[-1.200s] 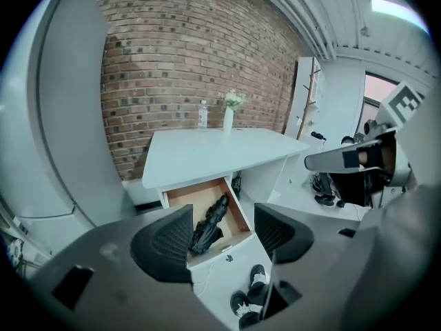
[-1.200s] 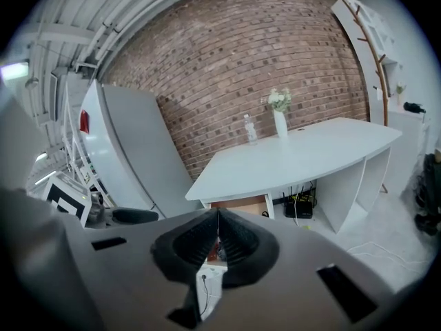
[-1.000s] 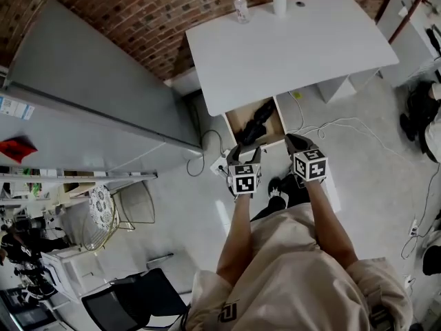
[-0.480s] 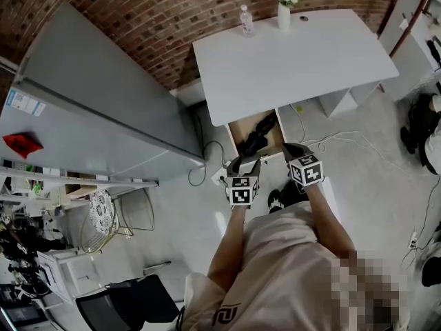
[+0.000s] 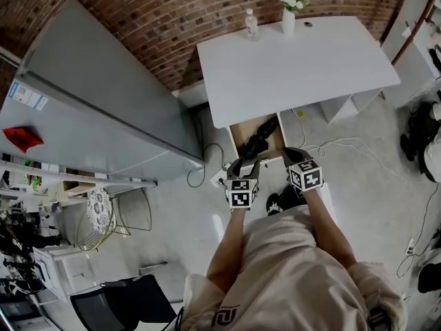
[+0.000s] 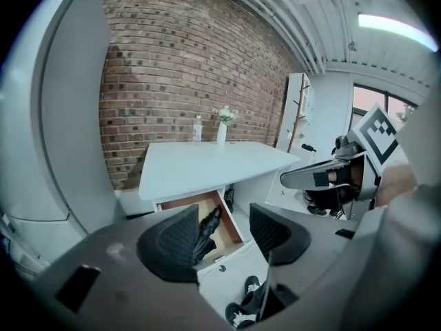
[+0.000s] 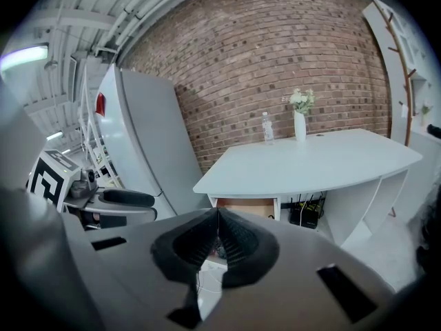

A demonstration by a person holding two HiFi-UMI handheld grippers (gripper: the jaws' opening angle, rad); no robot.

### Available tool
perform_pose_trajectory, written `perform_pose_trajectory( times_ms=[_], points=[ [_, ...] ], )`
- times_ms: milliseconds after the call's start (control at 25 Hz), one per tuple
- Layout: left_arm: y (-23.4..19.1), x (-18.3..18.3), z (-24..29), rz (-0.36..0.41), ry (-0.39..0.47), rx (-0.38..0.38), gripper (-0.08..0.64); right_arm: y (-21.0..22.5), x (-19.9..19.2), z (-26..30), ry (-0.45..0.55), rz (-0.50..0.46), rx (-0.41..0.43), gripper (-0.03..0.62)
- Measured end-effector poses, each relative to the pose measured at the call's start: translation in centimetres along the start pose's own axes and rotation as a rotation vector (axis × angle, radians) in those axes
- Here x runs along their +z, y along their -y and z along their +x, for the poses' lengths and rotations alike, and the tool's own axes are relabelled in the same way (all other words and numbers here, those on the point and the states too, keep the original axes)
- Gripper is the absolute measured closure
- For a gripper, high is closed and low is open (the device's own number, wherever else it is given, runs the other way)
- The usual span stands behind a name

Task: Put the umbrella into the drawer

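Observation:
A black folded umbrella [image 5: 258,138] lies in the open wooden drawer [image 5: 238,131] under the white table [image 5: 296,61]. Both grippers hover side by side just in front of the drawer, apart from it. My left gripper [image 5: 242,164] is open and its jaws are closing, with nothing between the pads; in the left gripper view [image 6: 224,216] the umbrella [image 6: 207,227] shows beyond them, down in the drawer [image 6: 186,203]. My right gripper [image 5: 293,153] is shut and empty, its pads meeting in the right gripper view [image 7: 218,216], with the drawer [image 7: 248,204] behind.
A water bottle [image 5: 252,25] and a vase of flowers [image 5: 289,16] stand at the table's far edge by the brick wall. A tall grey cabinet [image 5: 89,102] stands to the left. Cables [image 5: 337,131] trail on the floor to the right. A black chair [image 5: 131,302] is behind me.
Both grippers have stayed almost where they were in front of the drawer. The umbrella lies unmoved in the drawer. The head view has shifted slightly.

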State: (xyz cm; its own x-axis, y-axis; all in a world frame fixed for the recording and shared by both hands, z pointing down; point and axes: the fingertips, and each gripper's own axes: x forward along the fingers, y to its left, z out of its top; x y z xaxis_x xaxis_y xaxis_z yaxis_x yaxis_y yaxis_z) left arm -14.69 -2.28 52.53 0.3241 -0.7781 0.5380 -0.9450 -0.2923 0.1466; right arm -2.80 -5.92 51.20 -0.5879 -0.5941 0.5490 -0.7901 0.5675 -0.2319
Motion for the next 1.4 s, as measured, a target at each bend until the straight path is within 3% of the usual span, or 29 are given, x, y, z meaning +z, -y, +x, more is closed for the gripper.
perform_pose_trajectory(
  times_ms=[240, 560, 1400],
  points=[
    [0.9, 0.9, 0.2, 0.045, 0.050, -0.010, 0.403, 0.2, -0.4, -0.7, 0.021, 0.014, -0.005, 0.525],
    [1.6, 0.4, 1.1, 0.065, 0.011, -0.024, 0.537, 1.3, -0.4, -2.0, 0.042, 0.047, -0.046, 0.525],
    [1.3, -1.2, 1.5, -0.032, -0.061, -0.071, 0.549, 0.7, 0.0, -1.1, 0.039, 0.040, -0.016, 0.525]
  ],
)
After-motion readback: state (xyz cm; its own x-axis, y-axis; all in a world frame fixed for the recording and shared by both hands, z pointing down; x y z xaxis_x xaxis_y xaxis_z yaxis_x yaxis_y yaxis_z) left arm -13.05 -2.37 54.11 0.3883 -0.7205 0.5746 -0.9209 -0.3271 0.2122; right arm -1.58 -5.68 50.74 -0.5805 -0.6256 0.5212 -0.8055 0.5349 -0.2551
